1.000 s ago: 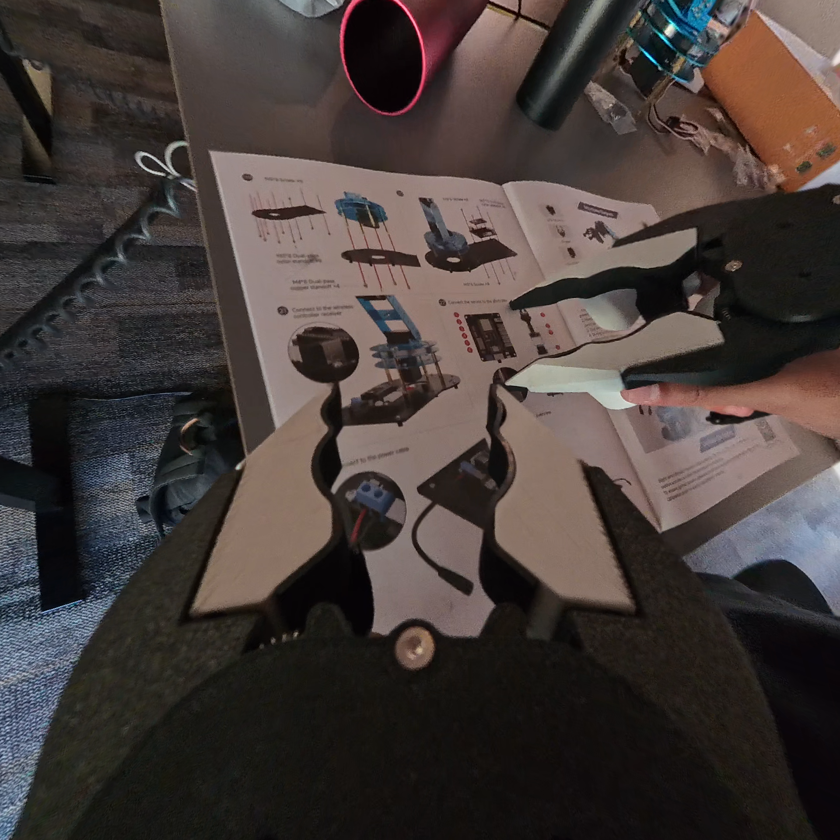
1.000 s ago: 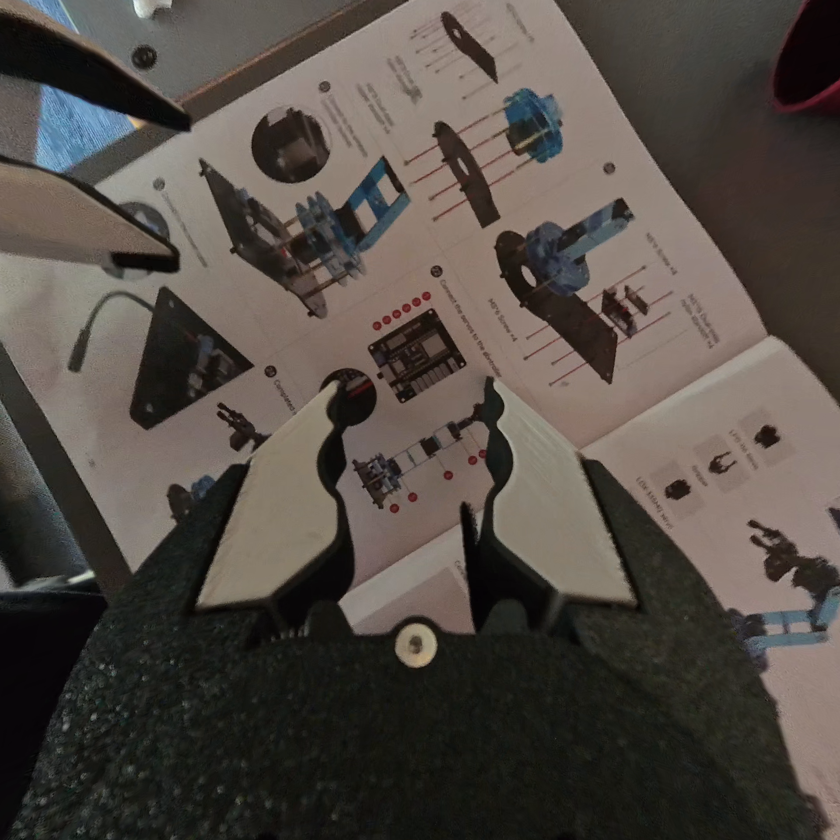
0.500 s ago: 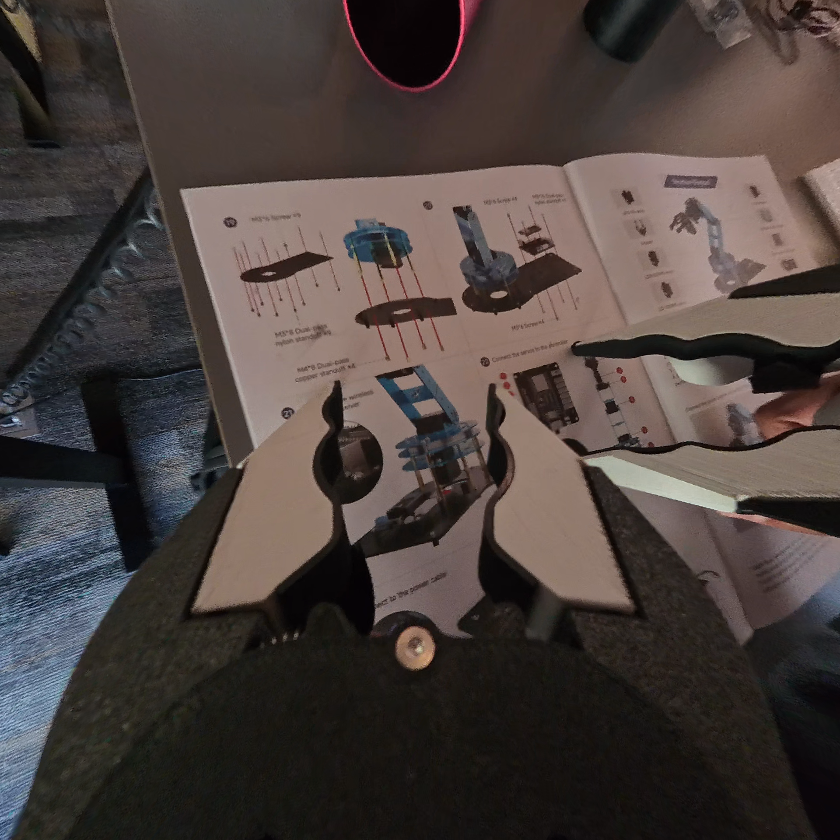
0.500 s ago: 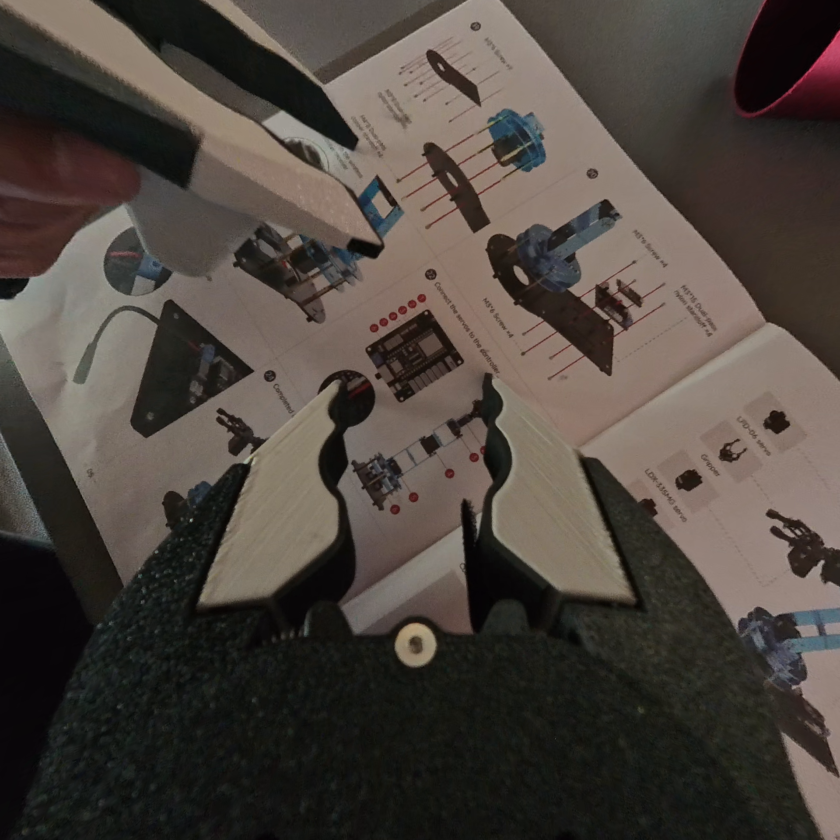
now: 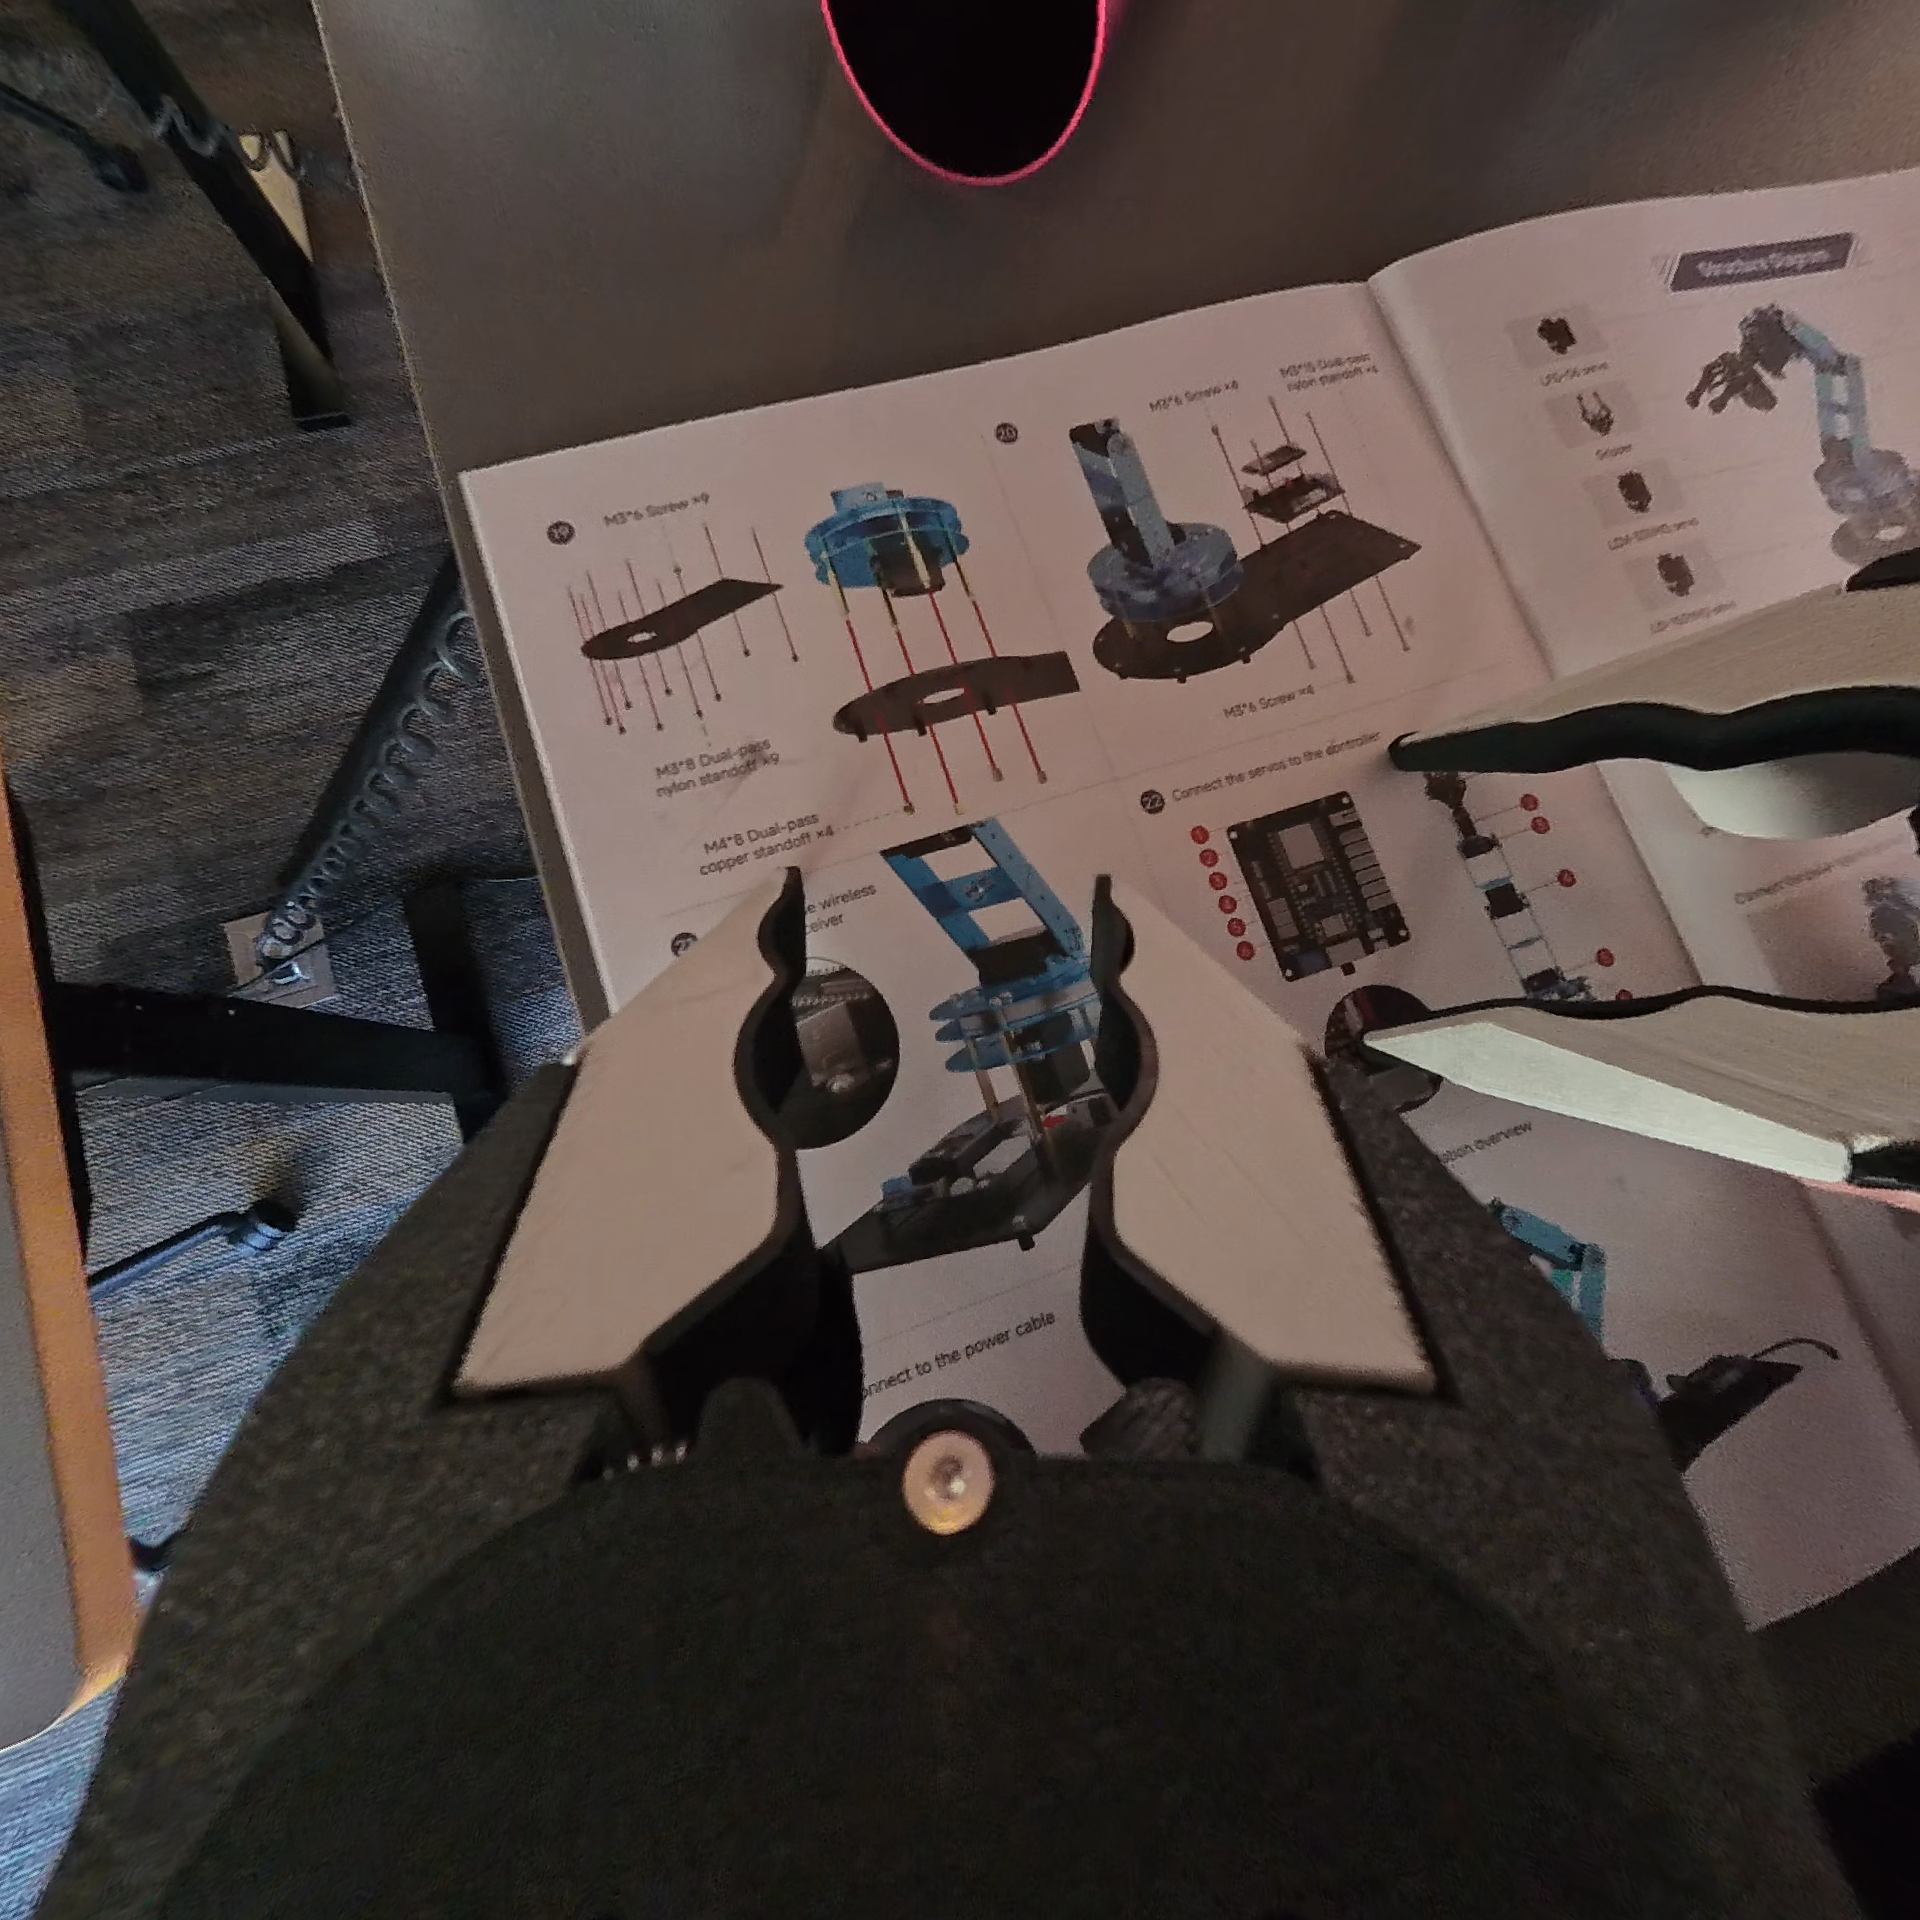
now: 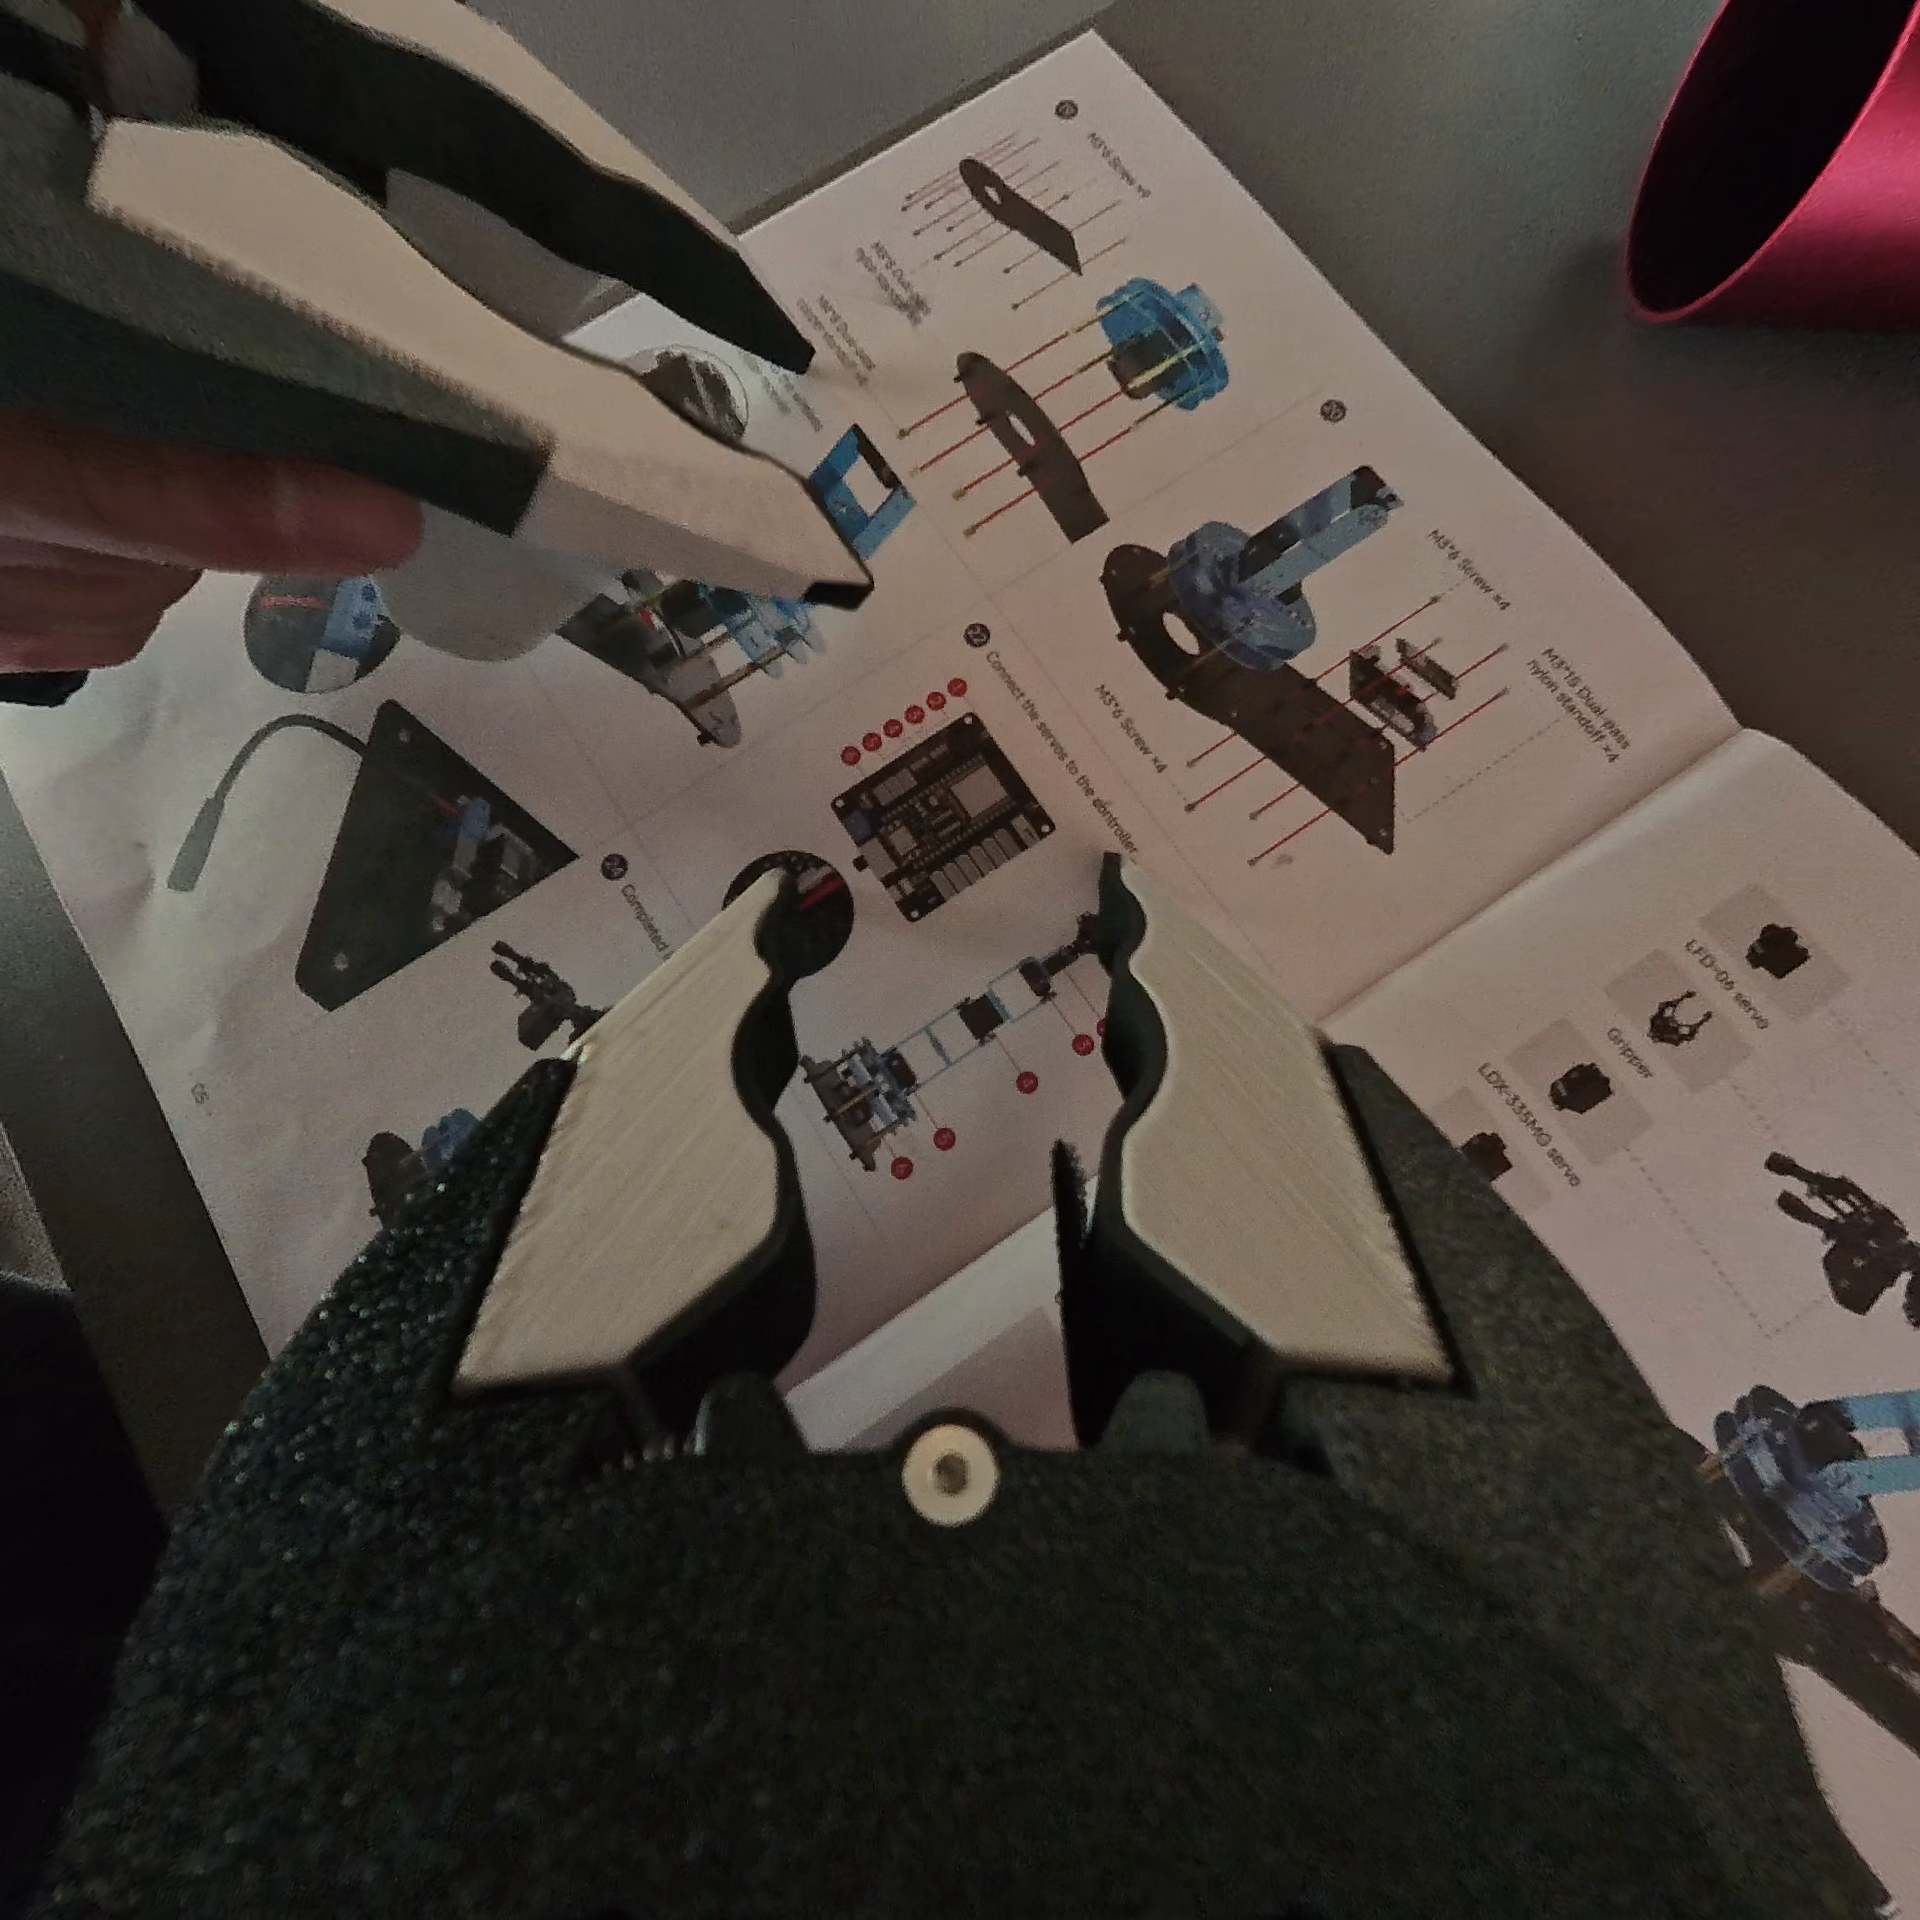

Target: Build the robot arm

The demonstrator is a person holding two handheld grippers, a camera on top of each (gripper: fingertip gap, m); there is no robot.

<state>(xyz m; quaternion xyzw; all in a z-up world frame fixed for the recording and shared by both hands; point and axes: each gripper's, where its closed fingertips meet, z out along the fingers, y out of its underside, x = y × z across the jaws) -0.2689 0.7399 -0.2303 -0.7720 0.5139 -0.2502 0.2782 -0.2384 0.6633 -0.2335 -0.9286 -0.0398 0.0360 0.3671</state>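
Both grippers hang over an open booklet (image 5: pixel 935 665) lying flat on the grey table (image 5: pixel 623 312). The left gripper (image 5: pixel 945 904) and right gripper (image 6: pixel 940 883) are spread wide, holding nothing. A pink cup (image 6: pixel 1787 177) lies far off.

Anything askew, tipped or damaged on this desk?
The magenta metal cup lies on its side on the grey desk, mouth facing the open white assembly booklet. The booklet overhangs the desk's near edge. No damage visible.
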